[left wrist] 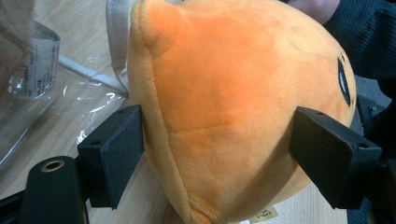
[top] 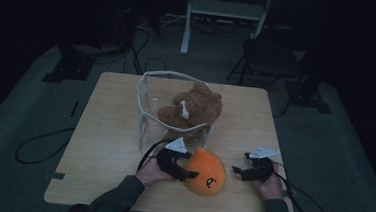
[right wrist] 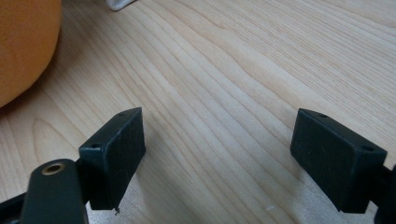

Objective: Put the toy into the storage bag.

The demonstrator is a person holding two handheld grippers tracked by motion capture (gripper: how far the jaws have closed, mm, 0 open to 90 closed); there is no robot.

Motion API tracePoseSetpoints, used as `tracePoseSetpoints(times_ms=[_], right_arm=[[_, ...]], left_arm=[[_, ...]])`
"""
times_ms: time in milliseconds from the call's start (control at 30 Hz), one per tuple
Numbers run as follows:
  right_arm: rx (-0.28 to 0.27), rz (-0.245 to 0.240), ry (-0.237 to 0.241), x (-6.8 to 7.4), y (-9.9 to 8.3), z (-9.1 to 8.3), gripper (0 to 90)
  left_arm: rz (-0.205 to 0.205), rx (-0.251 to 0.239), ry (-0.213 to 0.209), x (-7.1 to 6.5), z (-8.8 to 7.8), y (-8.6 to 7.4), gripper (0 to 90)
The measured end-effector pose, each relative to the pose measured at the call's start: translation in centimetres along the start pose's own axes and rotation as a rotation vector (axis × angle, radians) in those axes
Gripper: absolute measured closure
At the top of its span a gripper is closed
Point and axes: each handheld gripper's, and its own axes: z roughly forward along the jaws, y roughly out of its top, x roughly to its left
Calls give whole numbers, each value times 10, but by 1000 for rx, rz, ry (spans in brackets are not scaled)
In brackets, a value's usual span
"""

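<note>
Left claw (left wrist: 219,154) wide apart around orange plush (left wrist: 233,107) (pads touching sides); right claw (right wrist: 224,158) open over table (right wrist: 233,70).

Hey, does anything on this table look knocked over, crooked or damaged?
Nothing looks damaged or spilled. The clear bag stands open but lopsided, its rim sagging at one side, with the brown teddy slumped in it. The orange plush lies on the table.

Toys, bag and grippers lying on the table (top: 104,130)

We are seeing the round plush (top: 205,174) sitting at the near edge, between the left gripper (top: 189,175) and the right gripper (top: 237,171); behind it the clear bag (top: 148,108) is standing, holding the teddy bear (top: 193,109).
</note>
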Motion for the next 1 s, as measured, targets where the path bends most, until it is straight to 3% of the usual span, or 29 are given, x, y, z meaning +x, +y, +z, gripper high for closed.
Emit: tracePoseSetpoints(times_ms=[500,733,1000], right_arm=[[1,1,0,0,0,0,170],[0,1,0,0,0,0,170],[0,1,0,0,0,0,170]], left_arm=[[-23,17,-36,2,4,-3,194],[-10,35,-34,1,3,-3,336],[1,3,-44,-1,-2,-4,504]])
